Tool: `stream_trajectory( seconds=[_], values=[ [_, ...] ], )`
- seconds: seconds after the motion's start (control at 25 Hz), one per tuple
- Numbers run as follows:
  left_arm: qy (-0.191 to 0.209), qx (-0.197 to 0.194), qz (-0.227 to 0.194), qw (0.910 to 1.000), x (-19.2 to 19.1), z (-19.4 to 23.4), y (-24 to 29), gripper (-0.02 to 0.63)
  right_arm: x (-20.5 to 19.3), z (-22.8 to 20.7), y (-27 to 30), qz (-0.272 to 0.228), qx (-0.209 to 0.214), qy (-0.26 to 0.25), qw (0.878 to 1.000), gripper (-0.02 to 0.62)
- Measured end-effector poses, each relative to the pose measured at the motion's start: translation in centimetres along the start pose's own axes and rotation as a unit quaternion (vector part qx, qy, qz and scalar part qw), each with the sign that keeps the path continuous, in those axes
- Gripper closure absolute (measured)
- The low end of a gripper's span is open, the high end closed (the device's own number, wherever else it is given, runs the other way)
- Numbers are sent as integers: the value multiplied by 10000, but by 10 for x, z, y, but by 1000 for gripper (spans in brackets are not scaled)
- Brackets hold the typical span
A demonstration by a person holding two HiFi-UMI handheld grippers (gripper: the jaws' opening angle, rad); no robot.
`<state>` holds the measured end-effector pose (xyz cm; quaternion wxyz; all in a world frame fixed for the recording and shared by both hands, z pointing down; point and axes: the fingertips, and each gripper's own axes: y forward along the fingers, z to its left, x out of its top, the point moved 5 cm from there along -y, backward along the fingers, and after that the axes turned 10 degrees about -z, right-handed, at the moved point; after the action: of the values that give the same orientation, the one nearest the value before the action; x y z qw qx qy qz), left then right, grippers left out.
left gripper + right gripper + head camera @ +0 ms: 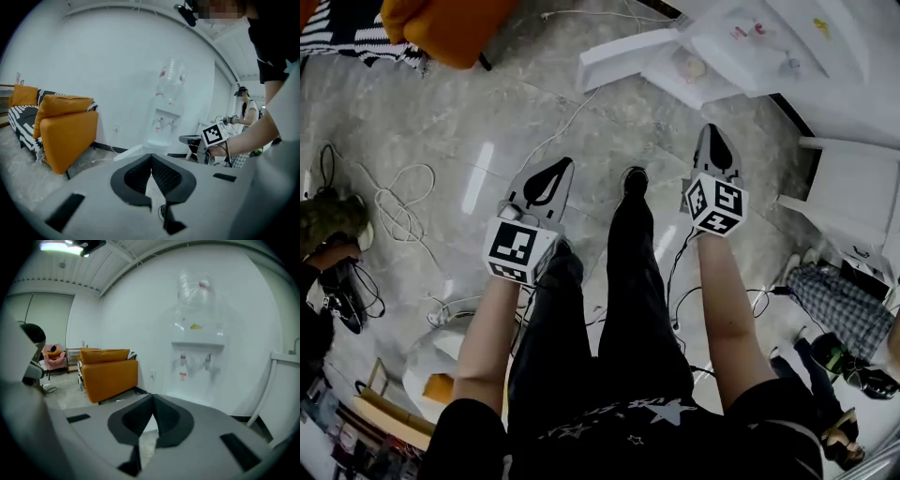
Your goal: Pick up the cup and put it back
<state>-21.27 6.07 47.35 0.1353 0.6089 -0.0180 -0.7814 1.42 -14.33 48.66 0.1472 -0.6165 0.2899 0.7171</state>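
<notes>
No cup shows plainly in any view. A small pale round thing (691, 66) sits on the ledge of the white water dispenser (741, 42); I cannot tell what it is. My left gripper (550, 175) is held over the floor, its jaws shut tip to tip with nothing between them (151, 157). To its right and a little further forward, my right gripper (713, 142) is also shut and empty (152, 397). Both point toward the dispenser (164, 122) (197, 345) against the white wall. The right gripper's marker cube (214, 134) appears in the left gripper view.
An orange sofa (450, 28) (65, 131) (110, 373) stands to the left of the dispenser. Cables (398, 202) lie coiled on the grey floor at the left. White furniture (853, 187) stands at the right. Another person (246, 112) stands further off at the right.
</notes>
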Motion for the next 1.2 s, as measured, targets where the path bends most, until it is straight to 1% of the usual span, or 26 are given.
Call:
stream_trajectory(
  seconds=[0.16,0.28,0.36,0.48,0.64,0.8,0.92,1.08,1.2],
  values=[
    [95,-227,-135,9996,61,-22,-38,595,77,12,-57,-313,-240,222,9990,589],
    [191,-377,-175,9990,97,-46,-62,595,115,19,-104,-544,-294,510,9968,589],
    [288,-525,-151,9981,112,-66,-71,595,129,20,-130,-570,-342,636,9958,589],
    [298,-684,-80,9972,123,-100,-81,595,136,16,-169,-464,-356,726,9956,589],
    [163,-585,-11,9982,129,-137,-90,595,135,9,-209,-287,-177,753,9966,589],
    [285,-531,38,9982,133,-175,-93,595,128,-7,-246,-242,-201,1040,9941,589],
    [263,-460,1,9986,135,-202,-96,595,131,-19,-272,-283,-164,1118,9932,589],
    [413,-635,68,9971,137,-246,-102,595,141,-34,-313,-379,-106,1339,9902,589],
    [542,-790,8,9954,142,-278,-106,595,153,-42,-338,-484,-36,1453,9882,589]
  ],
)
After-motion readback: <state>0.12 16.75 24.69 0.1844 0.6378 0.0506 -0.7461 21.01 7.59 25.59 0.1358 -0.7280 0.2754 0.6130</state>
